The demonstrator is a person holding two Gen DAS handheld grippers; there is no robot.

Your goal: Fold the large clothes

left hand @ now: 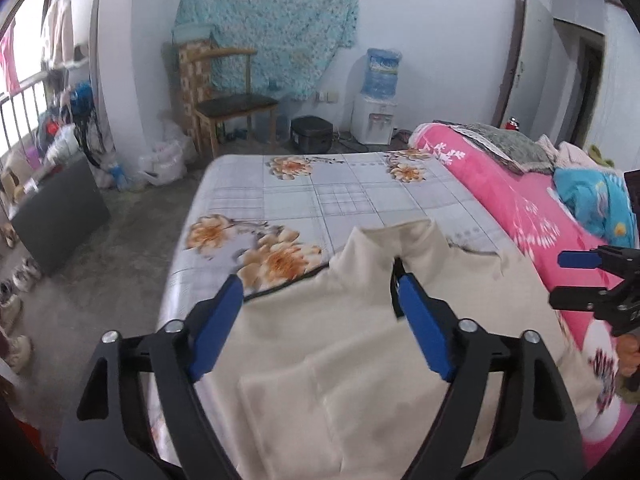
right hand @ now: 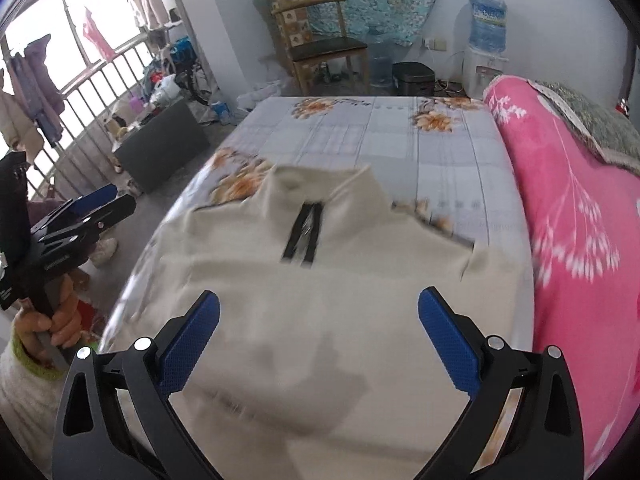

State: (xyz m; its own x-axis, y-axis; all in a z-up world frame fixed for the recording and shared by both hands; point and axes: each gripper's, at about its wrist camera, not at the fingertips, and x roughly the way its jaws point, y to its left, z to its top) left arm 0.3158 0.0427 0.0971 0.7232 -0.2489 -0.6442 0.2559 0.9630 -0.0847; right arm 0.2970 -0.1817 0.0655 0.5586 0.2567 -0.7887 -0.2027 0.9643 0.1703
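Observation:
A cream jacket [left hand: 320, 344] [right hand: 320, 280] with a stand-up collar and a black zipper [right hand: 306, 232] lies spread flat on the bed, collar toward the far end. My left gripper [left hand: 320, 286] hovers above its chest with the jaws apart and nothing pressed between the blue pads. It also shows at the left edge of the right wrist view as the left gripper [right hand: 120, 198], held by a hand. My right gripper [right hand: 319, 300] is open above the jacket's middle, empty. In the left wrist view the right gripper [left hand: 560, 280] is at the right edge, over the pink quilt's border.
The bed [left hand: 320, 192] [right hand: 380, 140] has a grey checked floral sheet. A pink quilt [left hand: 520, 208] [right hand: 580, 200] is rolled along its right side. Beyond stand a wooden chair [left hand: 236, 104], a water dispenser [left hand: 376, 120] and a black box [left hand: 60, 212]; shoes [left hand: 20, 280] line the floor on the left.

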